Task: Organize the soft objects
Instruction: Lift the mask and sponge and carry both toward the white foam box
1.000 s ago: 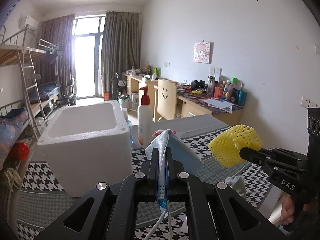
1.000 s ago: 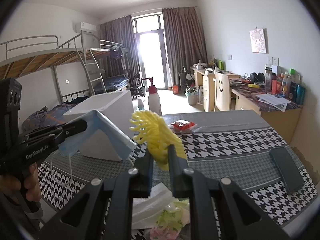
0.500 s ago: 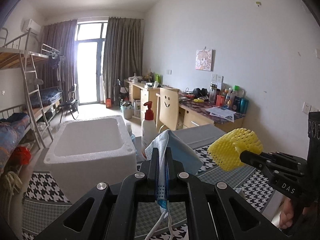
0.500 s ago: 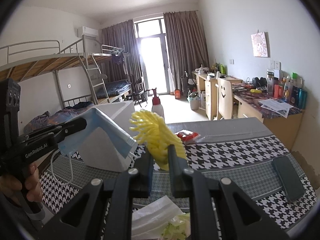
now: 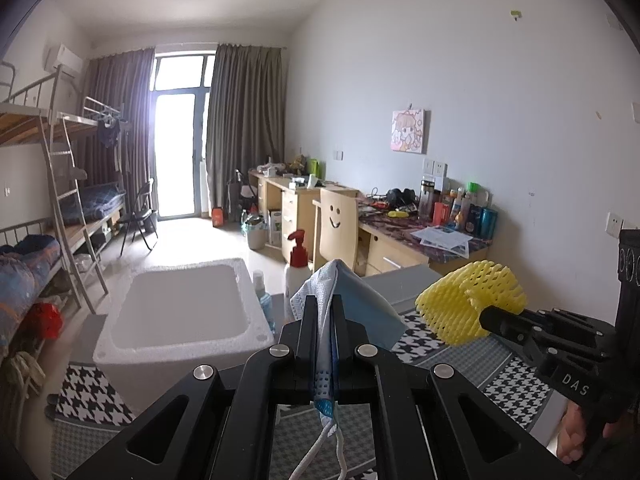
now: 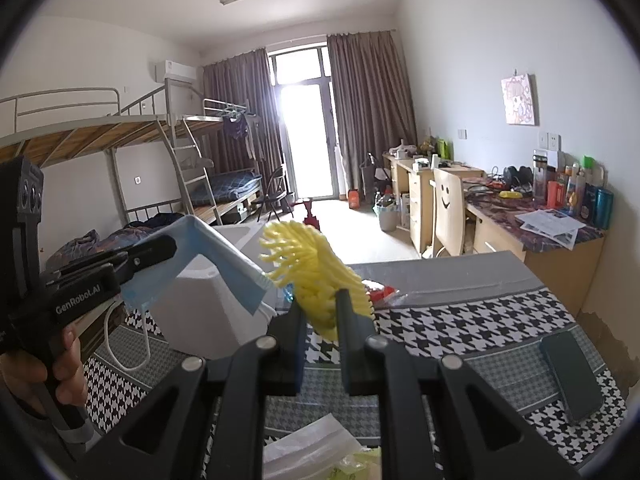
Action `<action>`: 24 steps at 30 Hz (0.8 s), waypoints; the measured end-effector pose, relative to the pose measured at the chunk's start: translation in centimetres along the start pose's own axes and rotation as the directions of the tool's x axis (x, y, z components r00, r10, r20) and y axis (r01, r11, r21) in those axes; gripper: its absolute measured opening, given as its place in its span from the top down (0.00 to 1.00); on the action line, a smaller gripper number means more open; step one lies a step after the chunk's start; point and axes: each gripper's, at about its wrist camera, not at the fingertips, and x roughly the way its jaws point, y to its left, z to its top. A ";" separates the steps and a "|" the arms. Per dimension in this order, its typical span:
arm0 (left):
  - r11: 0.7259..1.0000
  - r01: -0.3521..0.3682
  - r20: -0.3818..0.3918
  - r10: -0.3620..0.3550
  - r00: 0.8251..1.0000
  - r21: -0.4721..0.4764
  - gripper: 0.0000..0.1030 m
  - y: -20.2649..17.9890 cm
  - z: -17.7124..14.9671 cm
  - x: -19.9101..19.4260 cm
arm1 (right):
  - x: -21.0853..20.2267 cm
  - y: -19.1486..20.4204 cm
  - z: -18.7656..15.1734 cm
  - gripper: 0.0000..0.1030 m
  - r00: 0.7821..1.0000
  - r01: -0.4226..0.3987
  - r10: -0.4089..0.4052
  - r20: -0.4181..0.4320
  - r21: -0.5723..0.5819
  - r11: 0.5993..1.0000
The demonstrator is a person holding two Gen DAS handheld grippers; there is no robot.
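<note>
Blue face mask pinched flat between the clenched fingers of the left hand-held gripper, ear loops dangling below, held up in the air above the houndstooth-covered worktop. Yellow foam fruit net clamped in the right hand-held gripper, squeezed at its base and fanning out past the fingertips, likewise aloft. Just beyond and below the mask, seen from the left wrist, white foam box standing open-topped on the worktop, long axis running away toward the window, ahead and to the left of both loads. Left hand judged the nearer to the box; net off to its right, with further to cross. Behind the box, red-topped pump bottle.
</note>
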 end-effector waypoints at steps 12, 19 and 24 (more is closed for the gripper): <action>0.999 -0.032 0.039 0.032 0.999 0.010 0.95 0.3 1.9 0.1 | 0.5 0.4 2.0 0.83 1.000 -0.009 0.010 0.030 -0.027 1.000; 0.998 -0.062 0.053 0.062 0.997 0.009 0.95 0.9 2.9 0.2 | 1.1 0.9 3.1 0.83 0.999 -0.014 0.016 0.040 -0.044 0.999; 0.996 -0.085 0.065 0.084 0.994 0.006 0.95 1.7 3.7 0.4 | 1.6 1.3 3.6 0.83 0.999 -0.022 0.024 0.048 -0.058 0.998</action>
